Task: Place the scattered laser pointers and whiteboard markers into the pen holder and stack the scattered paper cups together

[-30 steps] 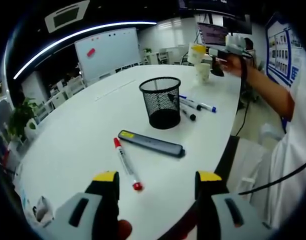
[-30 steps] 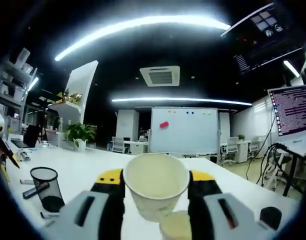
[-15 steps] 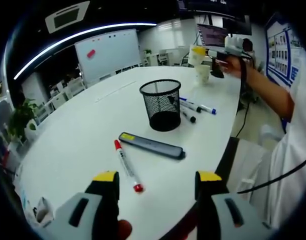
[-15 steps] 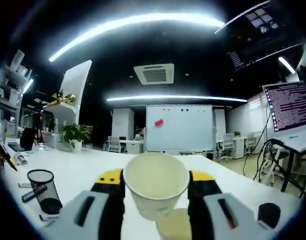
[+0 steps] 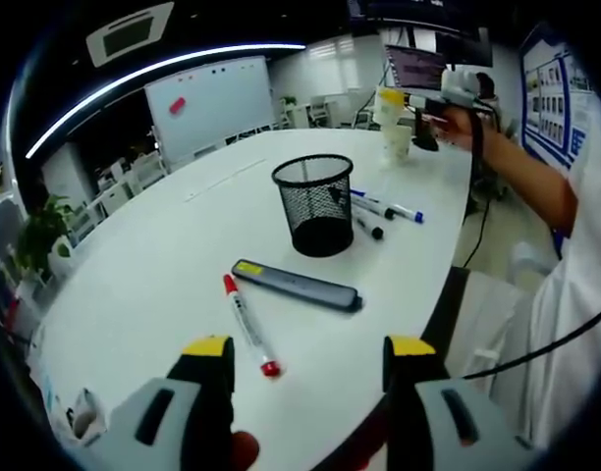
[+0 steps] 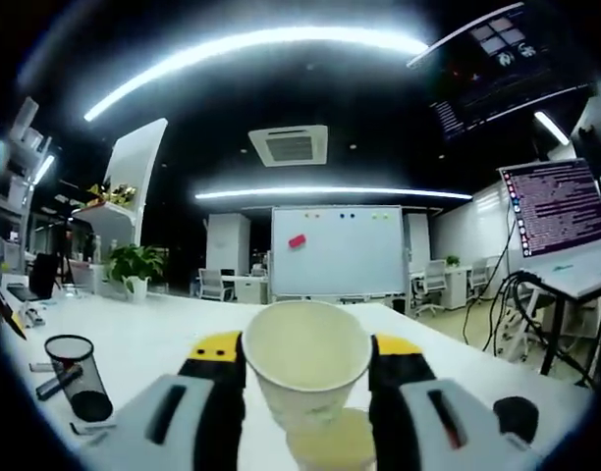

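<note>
On the white table [image 5: 163, 265] stands a black mesh pen holder [image 5: 314, 203]. In front of it lie a dark laser pointer [image 5: 297, 285] and a red-capped whiteboard marker [image 5: 247, 323]. Several markers [image 5: 384, 208] lie to its right. My left gripper [image 5: 305, 358] hovers open above the near table edge. At the far end my right gripper [image 6: 305, 368] is shut on a paper cup [image 6: 306, 373], held just above a second paper cup [image 6: 328, 444]. The left gripper view shows the held cup [image 5: 390, 102] over the standing cup [image 5: 398, 143]. The pen holder [image 6: 75, 376] also appears in the right gripper view.
A small black object [image 6: 508, 418] sits on the table at the right of the right gripper view. A laptop [image 6: 561, 231] on a stand is at the far right. A person's arm [image 5: 521, 182] reaches over the table's right edge. Crumpled wrapper [image 5: 80, 412] lies near the left.
The right gripper with its cup has drifted a little further over the standing cup, which now sits more under the held one. The left gripper has not moved.
</note>
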A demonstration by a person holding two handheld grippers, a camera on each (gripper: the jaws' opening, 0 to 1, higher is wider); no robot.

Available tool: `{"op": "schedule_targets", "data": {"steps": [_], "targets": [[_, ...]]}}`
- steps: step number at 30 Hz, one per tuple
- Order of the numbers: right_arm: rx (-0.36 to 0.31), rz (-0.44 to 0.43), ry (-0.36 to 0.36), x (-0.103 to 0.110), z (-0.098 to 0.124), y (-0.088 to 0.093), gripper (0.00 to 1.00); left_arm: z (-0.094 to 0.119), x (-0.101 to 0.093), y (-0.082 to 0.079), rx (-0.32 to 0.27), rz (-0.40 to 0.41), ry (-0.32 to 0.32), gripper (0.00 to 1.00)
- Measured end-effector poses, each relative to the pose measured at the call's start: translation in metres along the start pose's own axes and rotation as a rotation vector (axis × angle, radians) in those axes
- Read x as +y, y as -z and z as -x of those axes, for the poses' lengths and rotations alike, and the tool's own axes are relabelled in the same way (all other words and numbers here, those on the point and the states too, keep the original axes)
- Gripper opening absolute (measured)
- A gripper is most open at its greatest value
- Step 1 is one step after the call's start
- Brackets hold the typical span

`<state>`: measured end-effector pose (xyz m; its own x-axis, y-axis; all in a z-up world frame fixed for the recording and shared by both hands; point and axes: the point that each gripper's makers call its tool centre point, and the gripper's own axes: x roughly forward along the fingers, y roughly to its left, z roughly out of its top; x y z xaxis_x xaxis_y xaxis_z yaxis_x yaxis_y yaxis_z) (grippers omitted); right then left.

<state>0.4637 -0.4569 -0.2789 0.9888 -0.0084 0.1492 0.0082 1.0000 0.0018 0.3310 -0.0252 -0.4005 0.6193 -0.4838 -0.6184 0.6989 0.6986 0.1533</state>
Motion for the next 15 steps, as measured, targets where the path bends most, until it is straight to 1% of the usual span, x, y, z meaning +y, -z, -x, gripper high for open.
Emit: {"op": "schedule_targets", "data": {"steps": [8, 15], "targets": [[0.003, -0.007, 0.027, -0.007, 0.003, 0.003, 0.50, 0.000, -0.001, 0.001, -0.001, 0.003, -0.001, 0.61], [-0.007, -0.006, 0.048, -0.013, 0.006, 0.001, 0.50, 0.001, -0.001, 0.002, 0.001, 0.006, -0.003, 0.61]]}}
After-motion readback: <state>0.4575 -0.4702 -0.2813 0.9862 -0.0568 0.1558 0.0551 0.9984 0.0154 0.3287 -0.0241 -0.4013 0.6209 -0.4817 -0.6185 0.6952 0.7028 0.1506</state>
